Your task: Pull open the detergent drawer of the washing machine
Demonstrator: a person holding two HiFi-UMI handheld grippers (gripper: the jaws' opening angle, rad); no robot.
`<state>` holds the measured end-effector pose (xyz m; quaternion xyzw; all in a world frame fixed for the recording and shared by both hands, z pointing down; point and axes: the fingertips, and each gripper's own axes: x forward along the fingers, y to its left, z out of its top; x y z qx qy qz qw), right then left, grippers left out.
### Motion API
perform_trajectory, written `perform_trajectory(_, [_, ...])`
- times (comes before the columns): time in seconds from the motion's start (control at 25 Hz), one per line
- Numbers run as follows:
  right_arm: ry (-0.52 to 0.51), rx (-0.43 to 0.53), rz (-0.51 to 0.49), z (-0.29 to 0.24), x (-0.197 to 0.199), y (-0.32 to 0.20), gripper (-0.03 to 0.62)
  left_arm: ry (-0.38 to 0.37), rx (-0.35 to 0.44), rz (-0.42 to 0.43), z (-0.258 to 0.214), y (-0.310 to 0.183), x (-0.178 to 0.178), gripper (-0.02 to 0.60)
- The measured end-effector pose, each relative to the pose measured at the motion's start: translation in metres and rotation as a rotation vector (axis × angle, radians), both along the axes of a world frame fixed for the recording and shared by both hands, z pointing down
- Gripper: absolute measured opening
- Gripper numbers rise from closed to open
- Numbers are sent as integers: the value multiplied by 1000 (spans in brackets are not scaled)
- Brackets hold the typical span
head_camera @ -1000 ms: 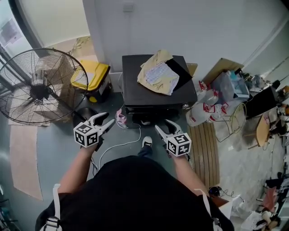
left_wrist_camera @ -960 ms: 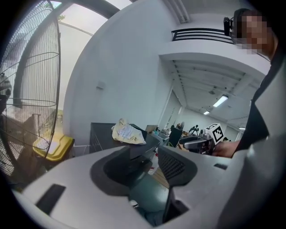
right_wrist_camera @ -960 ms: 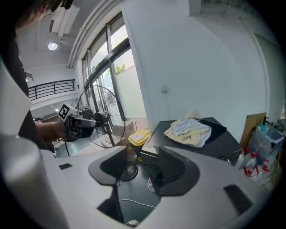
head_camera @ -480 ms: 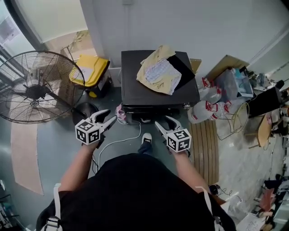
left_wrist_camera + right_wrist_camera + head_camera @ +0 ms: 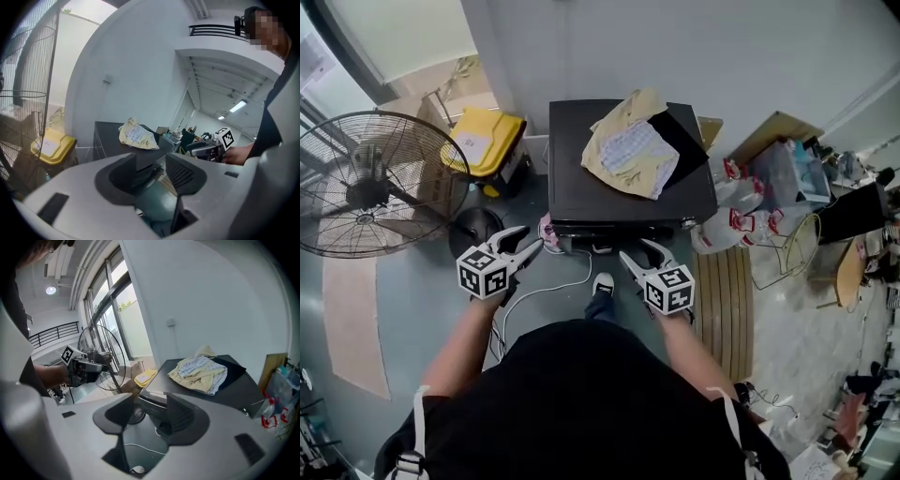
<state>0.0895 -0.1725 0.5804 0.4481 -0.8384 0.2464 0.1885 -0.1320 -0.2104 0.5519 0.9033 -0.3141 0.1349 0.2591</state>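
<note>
The black washing machine (image 5: 581, 178) stands against the white wall, with a yellow and checked cloth (image 5: 630, 155) lying on its lid. Only a narrow strip of its front face (image 5: 619, 228) shows, and the detergent drawer cannot be made out there. My left gripper (image 5: 528, 242) is open just off the front left corner and holds nothing. My right gripper (image 5: 637, 253) is open below the front edge, also with nothing in it. In the left gripper view the open gripper (image 5: 157, 171) points at the machine (image 5: 105, 136). In the right gripper view the open gripper (image 5: 150, 416) faces the machine's front top edge (image 5: 152, 398).
A large floor fan (image 5: 366, 183) stands at the left, with a yellow-lidded bin (image 5: 483, 141) beside the machine. A white cable (image 5: 548, 300) runs over the floor by my shoe (image 5: 603, 284). Plastic bottles (image 5: 736, 216) and a slatted wooden board (image 5: 727, 309) lie at the right.
Both grippers have crept slightly nearer to the machine's front and stay open. The head view has shifted a little.
</note>
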Motion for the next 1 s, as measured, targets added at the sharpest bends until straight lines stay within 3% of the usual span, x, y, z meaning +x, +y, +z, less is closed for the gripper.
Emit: perform_trajectory(1.0, [23,-131,-29,70,9,-35,228,-53,-148,11,80,-25,19,202])
